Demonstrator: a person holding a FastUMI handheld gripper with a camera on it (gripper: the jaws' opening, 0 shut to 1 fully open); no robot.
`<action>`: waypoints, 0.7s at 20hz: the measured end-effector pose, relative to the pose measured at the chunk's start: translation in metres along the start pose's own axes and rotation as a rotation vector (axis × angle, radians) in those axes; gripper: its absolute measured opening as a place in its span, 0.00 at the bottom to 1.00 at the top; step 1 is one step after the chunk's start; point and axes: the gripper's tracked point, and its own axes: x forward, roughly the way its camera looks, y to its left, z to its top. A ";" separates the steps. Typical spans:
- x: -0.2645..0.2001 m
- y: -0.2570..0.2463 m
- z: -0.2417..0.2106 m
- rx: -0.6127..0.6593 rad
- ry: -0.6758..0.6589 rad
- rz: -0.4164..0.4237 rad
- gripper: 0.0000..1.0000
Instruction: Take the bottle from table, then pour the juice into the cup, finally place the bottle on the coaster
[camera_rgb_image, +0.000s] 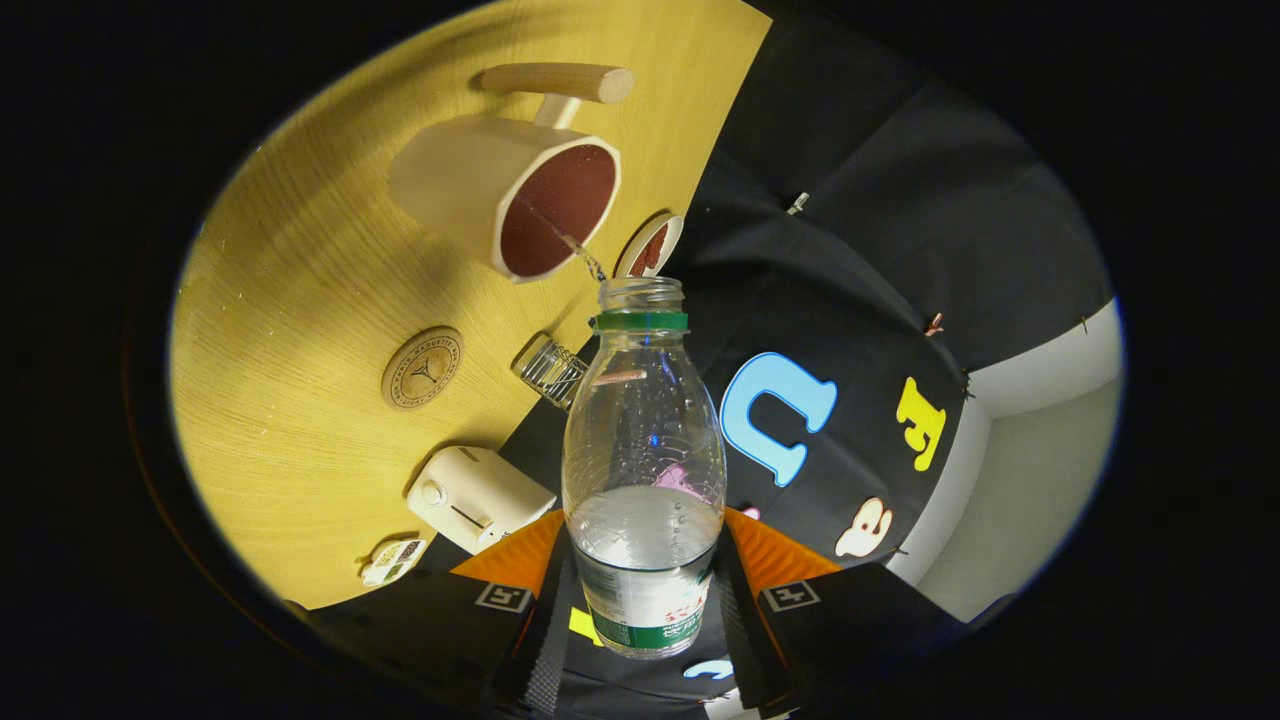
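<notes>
Clamped between the two fingers of the gripper (645, 610) is one clear plastic bottle with a green neck ring (643, 470), uncapped; both fingers press on its lower body near the label, so the gripper is closed around it. Some clear liquid sits in the bottle's lower part, and a thin stream runs from its mouth into one cream-coloured cup with a dark red inside and a wooden handle (505, 190), which stands just beyond the bottle's mouth on the yellow wooden surface (300, 300). Beside the cup, close to the bottle's mouth, lies one small round dish with a reddish inside (650, 247). Nearer than the cup, one round wooden coaster (422, 368) lies bare on the surface. Near the coaster are one ribbed clear glass (550, 370), one cream toaster-like box (478, 497) and one small pale packet (393, 560).
</notes>
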 end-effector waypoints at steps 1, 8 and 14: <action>-0.001 -0.001 0.001 -0.005 0.000 -0.006 0.68; 0.006 -0.003 -0.002 -0.027 -0.012 -0.021 0.68; 0.008 -0.003 -0.003 -0.050 -0.034 -0.025 0.68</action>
